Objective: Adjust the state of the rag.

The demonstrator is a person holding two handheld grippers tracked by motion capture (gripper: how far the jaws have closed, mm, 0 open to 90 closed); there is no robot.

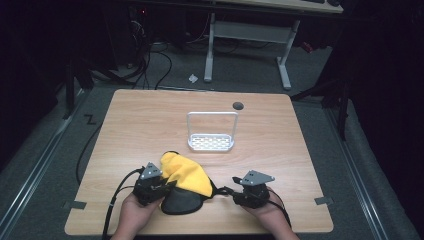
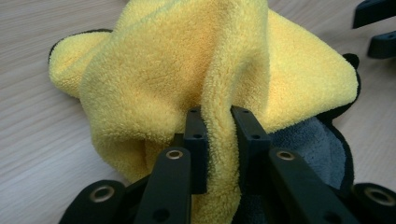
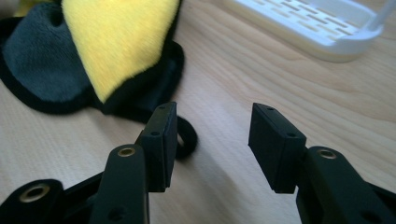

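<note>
Left gripper (image 2: pixel 218 126) jaws are pinched on one fold of the fluffy yellow-and-grey microfibre cloth (image 1: pixel 184 181) at lower centre of the wooden table (image 1: pixel 280 150), right gripper (image 3: pixel 212 135) gaping empty beside its black hanging loop (image 3: pixel 186 136) — thin pinch may slip if lifted.

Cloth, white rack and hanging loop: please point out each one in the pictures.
Cloth (image 2: pixel 154 70), left gripper view, on its yellow fleece face.
Rack (image 1: pixel 211 143), high view, on its slotted base.
Loop (image 3: pixel 187 136), right gripper view, on the black ring beside the right tongs.
</note>
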